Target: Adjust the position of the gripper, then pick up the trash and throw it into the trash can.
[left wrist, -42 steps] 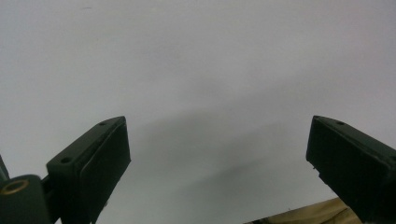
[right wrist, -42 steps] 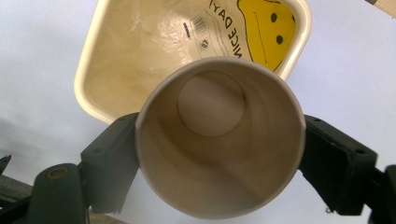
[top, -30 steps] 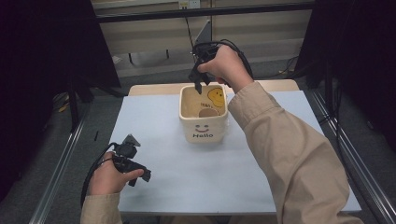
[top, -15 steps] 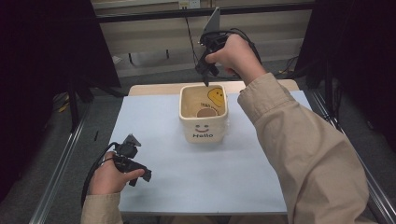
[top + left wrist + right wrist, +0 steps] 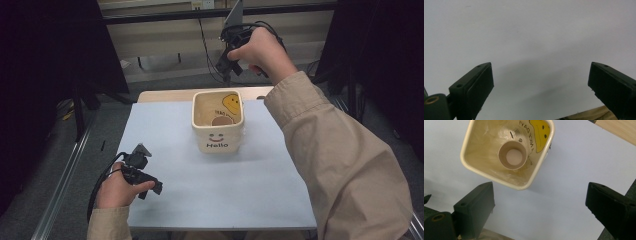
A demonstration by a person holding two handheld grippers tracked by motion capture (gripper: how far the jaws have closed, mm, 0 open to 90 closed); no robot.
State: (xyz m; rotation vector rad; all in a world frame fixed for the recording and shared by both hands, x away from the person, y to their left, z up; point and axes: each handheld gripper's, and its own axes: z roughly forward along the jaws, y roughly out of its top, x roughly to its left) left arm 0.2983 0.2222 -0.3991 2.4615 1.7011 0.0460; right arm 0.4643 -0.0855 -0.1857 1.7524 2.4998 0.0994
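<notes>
Fingers (image 5: pixel 471 207) of right gripper (image 5: pixel 229 59) spread wide, just been opening, nothing between. Below them: cream square bin (image 5: pixel 486 173), smiley print, brown cardboard roll (image 5: pixel 512 155) upright inside. Left gripper (image 5: pixel 145 179) likewise open, empty.

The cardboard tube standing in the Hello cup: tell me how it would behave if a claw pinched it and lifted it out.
The cardboard tube looks thin-walled and hollow, so it is probably very light and could crush under a hard pinch. It stands on end inside the cup; nudged over, its round shape would likely roll. The cup's walls crowd it, so lifting may scrape the plastic lining.
</notes>
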